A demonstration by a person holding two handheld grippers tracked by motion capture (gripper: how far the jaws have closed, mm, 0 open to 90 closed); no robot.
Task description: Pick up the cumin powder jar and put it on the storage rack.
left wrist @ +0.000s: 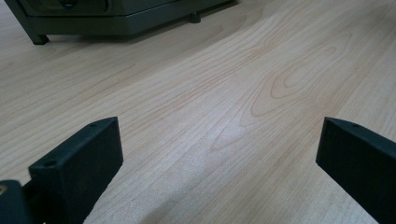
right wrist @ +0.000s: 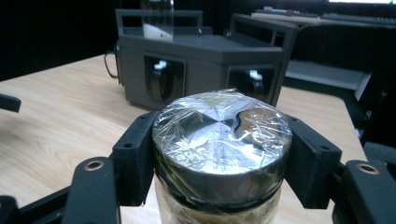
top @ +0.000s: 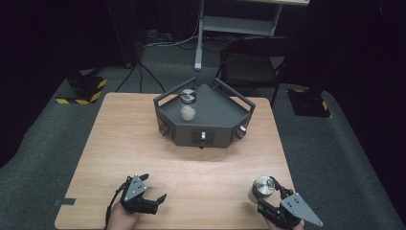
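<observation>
Foil-wrapped lid on a glass jar (right wrist: 219,154), clamped between the two black jaws of the right tool (top: 266,194), near the front right corner of the worktop (top: 119,143) in the high view. Left tool (top: 155,201) at the front left, jaws spread wide over bare wood, nothing between them, well apart from the jar. Dark grey angular stand (top: 210,120) at the middle rear of the worktop, with knobs on its front faces. Second jar (top: 187,105) upright on the stand's top, left part, white contents in its lower half. Folding chair (top: 251,60) on the floor behind.
</observation>
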